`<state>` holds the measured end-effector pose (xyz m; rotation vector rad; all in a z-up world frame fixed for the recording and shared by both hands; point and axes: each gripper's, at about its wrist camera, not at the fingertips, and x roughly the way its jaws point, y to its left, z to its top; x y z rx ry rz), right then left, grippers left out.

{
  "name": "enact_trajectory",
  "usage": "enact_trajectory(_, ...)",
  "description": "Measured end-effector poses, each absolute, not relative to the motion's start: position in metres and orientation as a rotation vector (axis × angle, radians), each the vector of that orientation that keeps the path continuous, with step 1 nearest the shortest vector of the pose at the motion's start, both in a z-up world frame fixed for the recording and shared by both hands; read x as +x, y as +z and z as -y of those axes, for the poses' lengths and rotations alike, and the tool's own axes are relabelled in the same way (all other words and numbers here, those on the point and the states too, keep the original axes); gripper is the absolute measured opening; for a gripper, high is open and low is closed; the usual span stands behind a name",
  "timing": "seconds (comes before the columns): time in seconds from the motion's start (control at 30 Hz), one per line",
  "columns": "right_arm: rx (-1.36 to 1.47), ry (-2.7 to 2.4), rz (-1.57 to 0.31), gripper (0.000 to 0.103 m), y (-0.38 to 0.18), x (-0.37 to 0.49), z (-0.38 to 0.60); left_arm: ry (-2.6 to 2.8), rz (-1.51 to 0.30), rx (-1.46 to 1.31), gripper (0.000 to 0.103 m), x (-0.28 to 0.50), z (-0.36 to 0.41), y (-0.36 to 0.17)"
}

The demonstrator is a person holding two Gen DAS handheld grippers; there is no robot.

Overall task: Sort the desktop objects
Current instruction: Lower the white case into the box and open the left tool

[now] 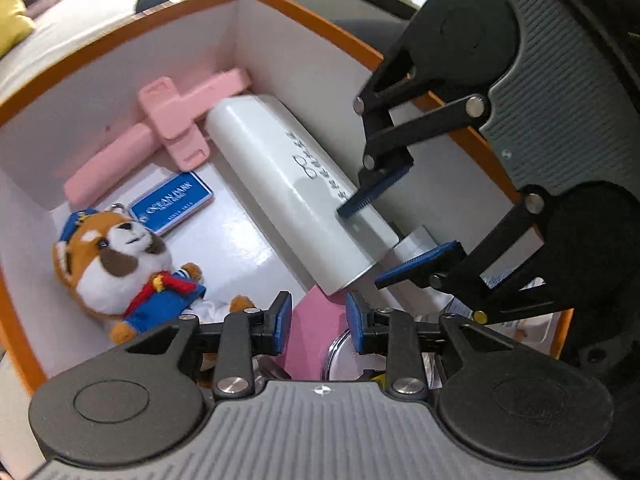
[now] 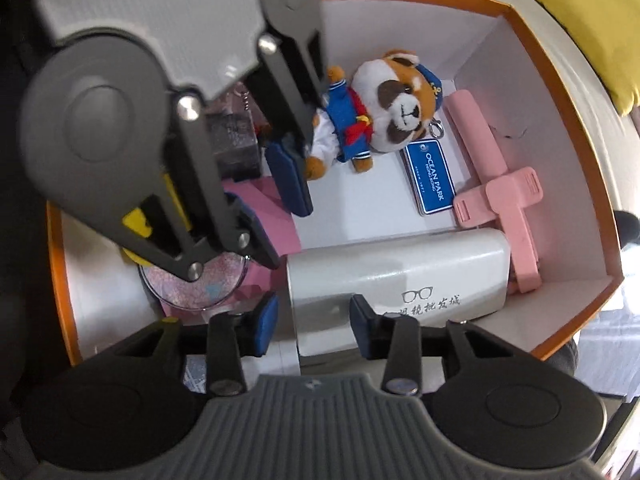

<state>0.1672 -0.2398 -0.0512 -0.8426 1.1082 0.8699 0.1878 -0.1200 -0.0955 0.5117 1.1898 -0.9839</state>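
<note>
Inside box [image 2: 572, 200], along the wall nearest the right camera: case [image 2: 400, 264], white, lying flat on its long side, far end close beside pink stick [image 2: 496, 184]; contact between the two not determinable.

Right gripper [image 2: 314, 320]: jaws spread, straddling the near end of case, pads apparently clear of its surface, nothing pinched. Left gripper [image 1: 319, 320]: jaws apart above pink sheet [image 2: 284, 232], nothing between the pads.

Judged step: release of case into box, then withdrawal.

1. Confirm case at rest on the box floor, not propped on the sheet.
2. Hold right jaws spread throughout; avoid any re-closing while level with case.
3. Raise right gripper straight up along its own axis. Avoid sideways travel: risk of dragging case toward tag [image 2: 430, 176] and plush [image 2: 384, 108].
4. Keep clear of left gripper, close alongside, and of mirror [image 2: 192, 288] below it.
5. Clear the box rim before turning to the remaining desktop objects.
</note>
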Motion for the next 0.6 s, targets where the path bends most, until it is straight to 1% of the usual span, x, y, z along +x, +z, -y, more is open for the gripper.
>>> enact_trajectory(0.07,-0.867,0.853,-1.094,0.044,-0.053,0.165,0.238,-0.977,-1.213,0.506,0.035,0.194,0.123,-0.1)
enact_trajectory(0.1,-0.884,0.85,-1.089,0.044,-0.053,0.166,0.237,-0.973,-1.231,0.504,0.038,0.197,0.125,-0.102)
enact_trajectory(0.2,-0.94,0.858,-1.069,0.045,-0.055,0.162,0.234,-0.989,-1.255,0.528,0.044,0.202,0.134,-0.105)
enact_trajectory(0.27,-0.987,0.825,-1.066,0.043,-0.059,0.161,0.234,-1.0,-1.277,0.553,0.044,0.203,0.139,-0.109)
enact_trajectory(0.37,-0.971,0.799,-1.081,0.042,-0.059,0.164,0.236,-1.01,-1.278,0.564,0.044,0.204,0.139,-0.109)
enact_trajectory(0.6,-1.01,0.794,-1.101,0.042,-0.063,0.166,0.23,-1.007,-1.281,0.538,0.039,0.211,0.13,-0.105)
